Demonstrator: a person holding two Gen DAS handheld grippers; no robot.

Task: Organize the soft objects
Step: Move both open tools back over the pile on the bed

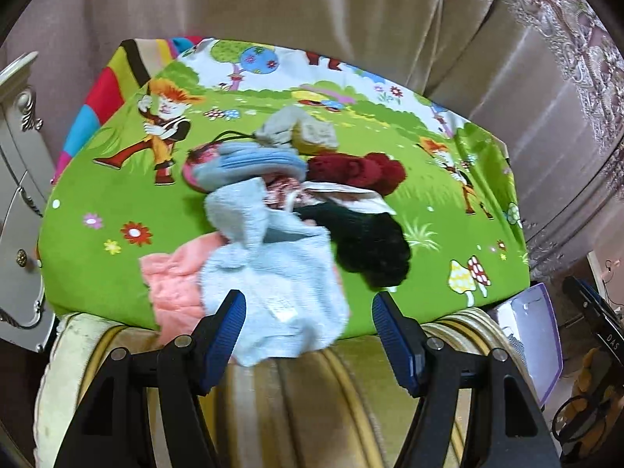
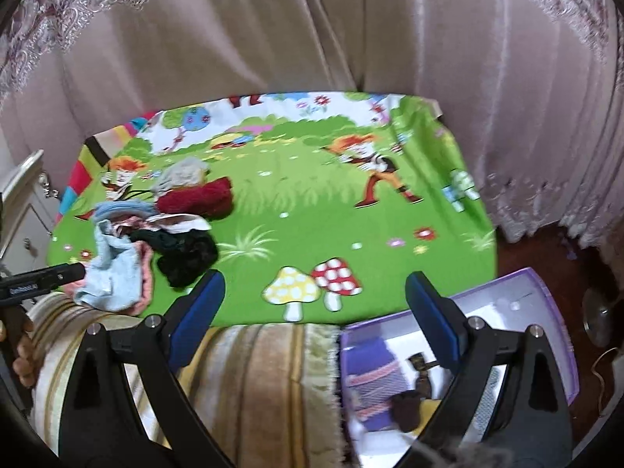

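Observation:
A heap of soft items lies on a green cartoon cloth point(image 1: 97, 202): a light blue towel point(image 1: 273, 280) in front, a pink cloth point(image 1: 171, 284) under it, a dark green knit point(image 1: 366, 241), a dark red knit point(image 1: 355, 171), a blue-and-pink piece point(image 1: 241, 163) and a grey one point(image 1: 296, 128). My left gripper point(image 1: 308, 312) is open, its jaws either side of the towel's near edge. My right gripper point(image 2: 314, 296) is open and empty over the cloth's front edge, right of the heap point(image 2: 156, 230). A purple box point(image 2: 538, 292) holds a purple striped knit point(image 2: 370, 378) and a brown item point(image 2: 405, 409).
The cloth point(image 2: 351, 226) covers a table with a striped beige fringed cover point(image 2: 253, 370) hanging at the front. Curtains point(image 2: 312, 39) hang behind. A white cabinet point(image 1: 19, 156) stands at left. The purple box point(image 1: 534, 335) sits low at right, beside glasses point(image 1: 585, 413) on the floor.

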